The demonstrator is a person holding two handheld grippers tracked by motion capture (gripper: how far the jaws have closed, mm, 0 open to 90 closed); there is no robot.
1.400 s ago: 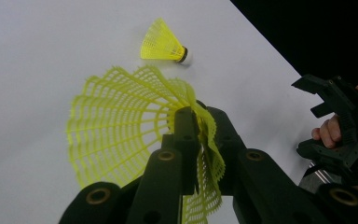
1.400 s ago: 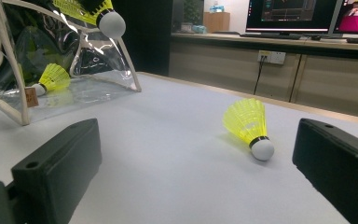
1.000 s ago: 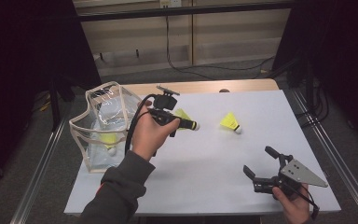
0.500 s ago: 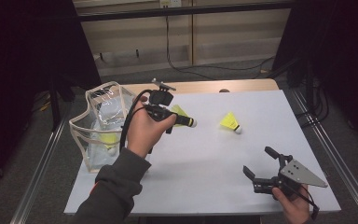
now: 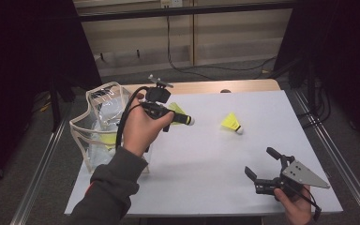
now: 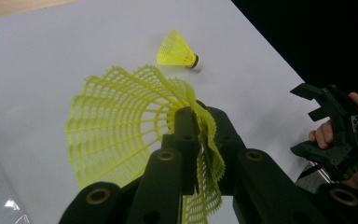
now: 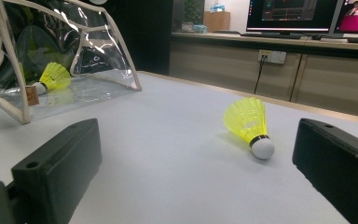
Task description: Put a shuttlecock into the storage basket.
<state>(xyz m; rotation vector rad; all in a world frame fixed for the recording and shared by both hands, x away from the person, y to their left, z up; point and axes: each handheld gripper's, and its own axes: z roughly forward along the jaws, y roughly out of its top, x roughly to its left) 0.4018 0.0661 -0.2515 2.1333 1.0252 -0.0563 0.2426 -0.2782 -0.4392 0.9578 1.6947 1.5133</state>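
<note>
Yellow plastic mesh took up most of the left gripper view: the left claw [image 6: 191, 154] was clamped on the skirt of a shuttlecock [image 6: 121, 135], jaws squeezed tight together with the netting crumpled between them. From above, that same left claw [image 5: 180, 119] was held up over the table [image 5: 206, 154] in the person's left hand [image 5: 140, 129], with the held shuttlecock poking out toward the middle of the table, its white cork tip pointing right.

Nearest to the person, down at the right front corner of the table, the right claw [image 5: 260, 166] sat low in the right hand [image 5: 295, 201], jaws wide apart with nothing between them. Its own view looked straight across the white table surface between the two black jaws.

A bit further out, a second shuttlecock [image 5: 232, 123] lay on its side on the table, well apart from both claws, cork end toward the right.

Over on the left edge there was a clear plastic pouch [image 5: 98, 126] with pale trim, standing open. A third shuttlecock [image 7: 53, 77] was lying inside it, pretty easy to spot through the see-through wall.

Past the far edge of the table were a wood-coloured cabinet [image 7: 261, 79] and some monitors [image 7: 303, 14].
</note>
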